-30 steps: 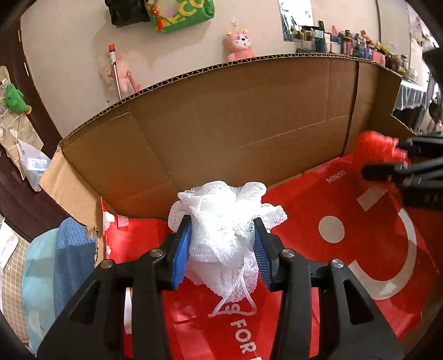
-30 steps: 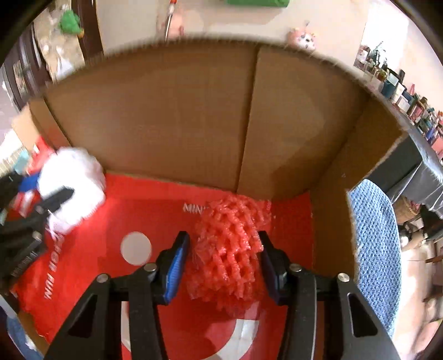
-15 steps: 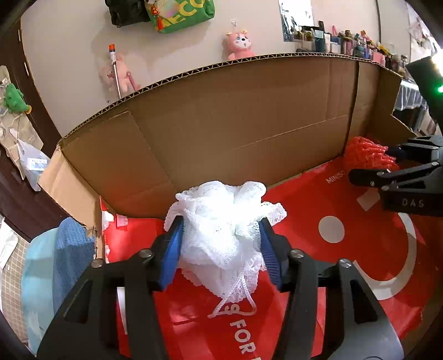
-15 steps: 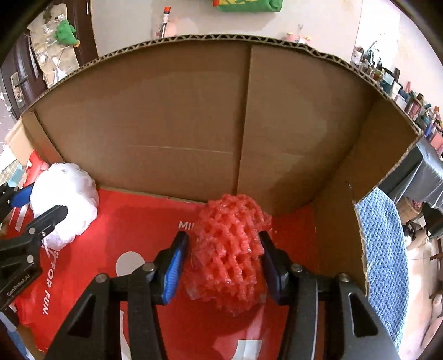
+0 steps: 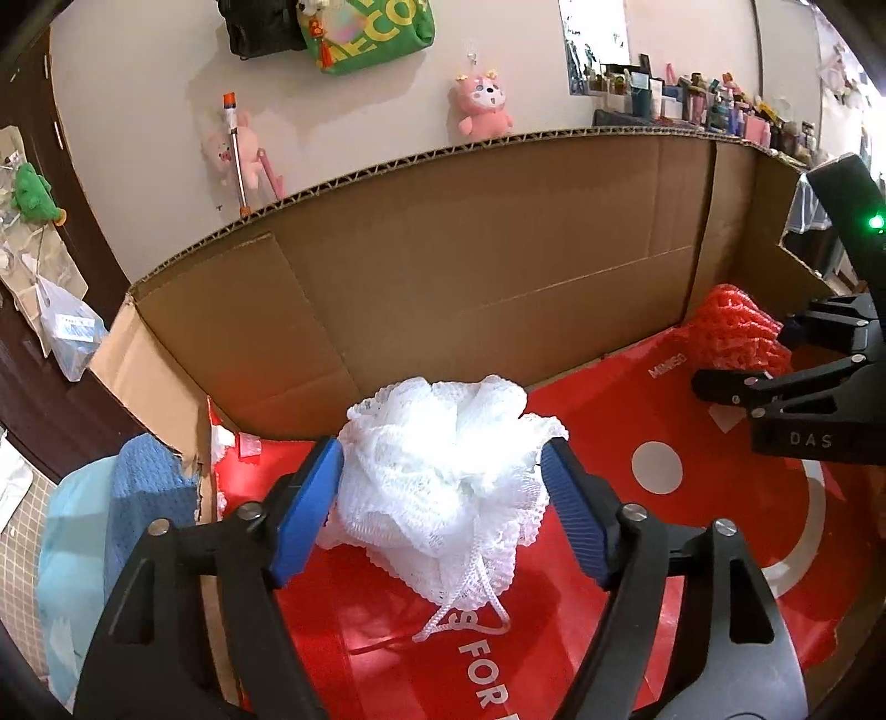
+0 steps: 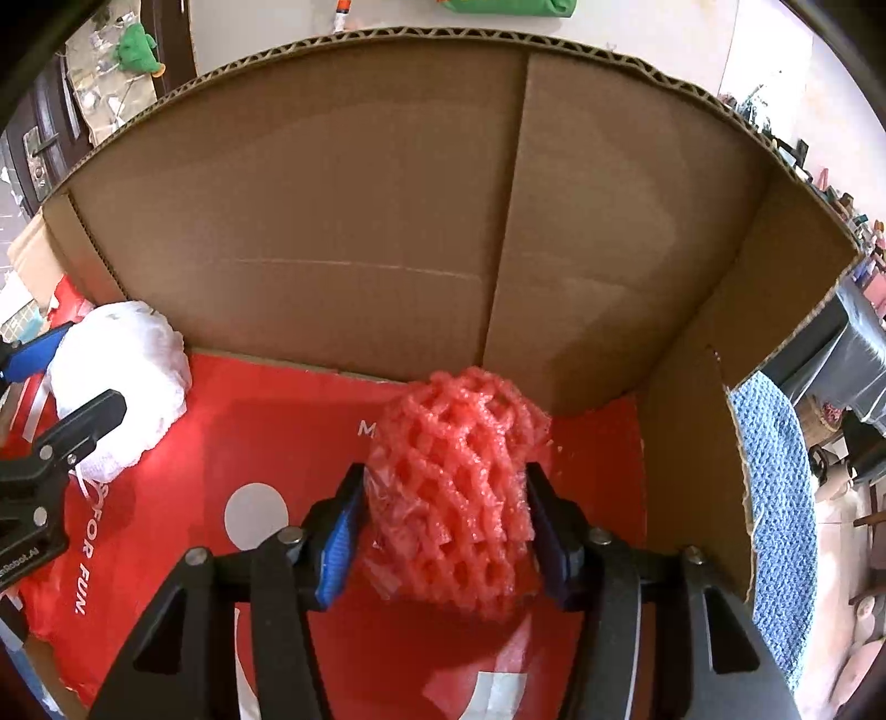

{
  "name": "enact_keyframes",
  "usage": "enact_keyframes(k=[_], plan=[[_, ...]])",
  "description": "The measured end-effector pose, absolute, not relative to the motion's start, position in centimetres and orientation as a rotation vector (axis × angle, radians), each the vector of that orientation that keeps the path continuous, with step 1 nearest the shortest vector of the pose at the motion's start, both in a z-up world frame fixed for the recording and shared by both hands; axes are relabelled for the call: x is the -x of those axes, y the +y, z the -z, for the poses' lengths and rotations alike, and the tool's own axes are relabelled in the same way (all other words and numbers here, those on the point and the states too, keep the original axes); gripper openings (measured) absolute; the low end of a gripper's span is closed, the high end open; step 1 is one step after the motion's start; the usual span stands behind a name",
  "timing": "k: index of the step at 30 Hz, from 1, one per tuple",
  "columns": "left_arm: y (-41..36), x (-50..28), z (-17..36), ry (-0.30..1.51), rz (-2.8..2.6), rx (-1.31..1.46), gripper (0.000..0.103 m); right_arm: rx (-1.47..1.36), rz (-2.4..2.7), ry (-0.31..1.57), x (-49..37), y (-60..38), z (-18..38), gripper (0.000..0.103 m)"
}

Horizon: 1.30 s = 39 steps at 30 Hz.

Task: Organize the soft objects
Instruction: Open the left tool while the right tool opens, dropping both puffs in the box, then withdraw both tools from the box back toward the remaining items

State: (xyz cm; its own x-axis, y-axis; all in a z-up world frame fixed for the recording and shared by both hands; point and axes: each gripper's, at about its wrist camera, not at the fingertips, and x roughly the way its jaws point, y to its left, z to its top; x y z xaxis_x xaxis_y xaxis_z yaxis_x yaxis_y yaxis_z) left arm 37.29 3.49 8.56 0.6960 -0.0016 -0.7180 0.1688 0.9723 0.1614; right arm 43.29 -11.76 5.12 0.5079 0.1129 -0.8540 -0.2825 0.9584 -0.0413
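Here, in the left wrist view, the left gripper (image 5: pixel 443 498) fills the lower frame, its blue pads (image 5: pixel 310 504) spread wide; its jaws have just been opening, and the white mesh puff (image 5: pixel 443 482) sits between them at centre, fluffed out so its edges brush both pads. Whether the pads are pressing on it cannot be told. The puff rests on a red bag (image 5: pixel 637 531) lining the floor of a cardboard box (image 5: pixel 470 266), its cord loop (image 5: pixel 465 609) trailing toward the bottom of the frame. At the right edge, the right gripper (image 5: pixel 742 354) reaches in from the side around a red foam net (image 5: pixel 736 332) in the box's far right corner. Beyond the box wall, a pink plush (image 5: pixel 482 108) and a green bag (image 5: pixel 371 33) hang on the wall at upper centre.

In the right wrist view, the right gripper (image 6: pixel 443 526) occupies the lower frame at a middling spread; its jaws have also just been opening, with the foam net (image 6: pixel 459 487) between them at centre, both pads touching its sides. The net stands on the red bag (image 6: pixel 221 432), near the corner where the box's back and right walls (image 6: pixel 332 221) meet. At left centre, the puff (image 6: pixel 122 387) lies between the left gripper's fingers (image 6: pixel 83 415). A blue knit cloth (image 6: pixel 775 498) hangs outside the box at the right edge.
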Motion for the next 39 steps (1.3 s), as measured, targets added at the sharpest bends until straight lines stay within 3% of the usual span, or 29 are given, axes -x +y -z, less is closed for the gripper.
enact_keyframes(k=[10, 15, 17, 23, 39], plan=[[3.6, -36.0, -9.8, 0.769, 0.096, -0.21, 0.078, 0.184, -0.248, 0.986, -42.9, -11.6, -6.1, 0.067], [3.8, -35.0, -10.8, 0.745, 0.087, -0.198, 0.083, 0.179, -0.249, 0.96, -42.0, -11.7, -7.3, 0.07], [4.1, -34.3, -11.4, 0.727, 0.083, -0.18, 0.085, 0.181, -0.242, 0.94, -41.5, -11.9, -8.1, 0.077], [4.4, -31.3, -13.7, 0.66, 0.085, -0.146, 0.093, 0.169, -0.241, 0.888, -39.6, -12.6, -10.6, 0.078], [3.7, -17.8, -19.4, 0.398, 0.111, -0.089, 0.103, 0.127, -0.297, 0.593, -25.6, -15.0, -18.8, 0.1]])
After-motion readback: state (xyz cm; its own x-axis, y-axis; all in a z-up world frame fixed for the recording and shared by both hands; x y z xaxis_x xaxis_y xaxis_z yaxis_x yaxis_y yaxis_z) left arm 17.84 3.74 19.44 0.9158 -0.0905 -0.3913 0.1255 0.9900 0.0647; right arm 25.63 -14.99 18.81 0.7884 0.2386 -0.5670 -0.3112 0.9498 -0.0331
